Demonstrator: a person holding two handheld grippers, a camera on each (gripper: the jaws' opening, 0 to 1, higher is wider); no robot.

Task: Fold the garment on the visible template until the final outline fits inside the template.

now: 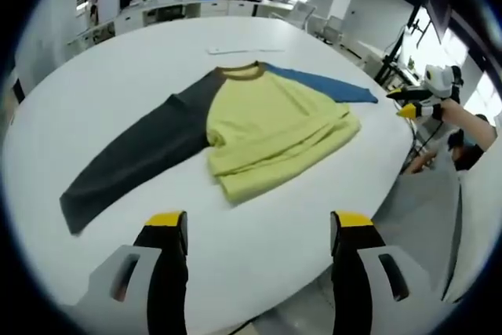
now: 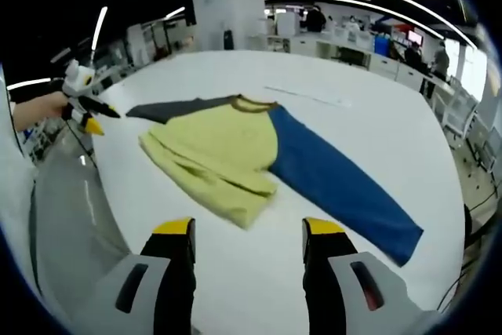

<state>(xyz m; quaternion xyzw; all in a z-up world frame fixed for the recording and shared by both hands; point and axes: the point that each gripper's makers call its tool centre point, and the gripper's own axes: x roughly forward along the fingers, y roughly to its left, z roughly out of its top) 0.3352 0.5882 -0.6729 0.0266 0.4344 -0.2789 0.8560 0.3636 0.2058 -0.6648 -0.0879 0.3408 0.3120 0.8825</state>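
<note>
Both tongs hover wide open, empty: left tongs (image 1: 257,221), right tongs (image 2: 249,227). Shirt (image 1: 271,127) lies on the white table (image 1: 118,76), hem bunched, both sleeves spread out flat.

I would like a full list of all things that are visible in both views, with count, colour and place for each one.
Garment: one, yellow body, brown collar, dark grey sleeve and blue sleeve spread out; lies on the table, lower part folded up.
Table: one, white, round, under the garment.
Strip: one, pale, thin, on the table beyond the collar.
Desks and people: several, far background.
Left hand-held gripper: one, black jaws with yellow tips, open, near table edge.
Right hand-held gripper: one, same colours, open, above the table.
</note>
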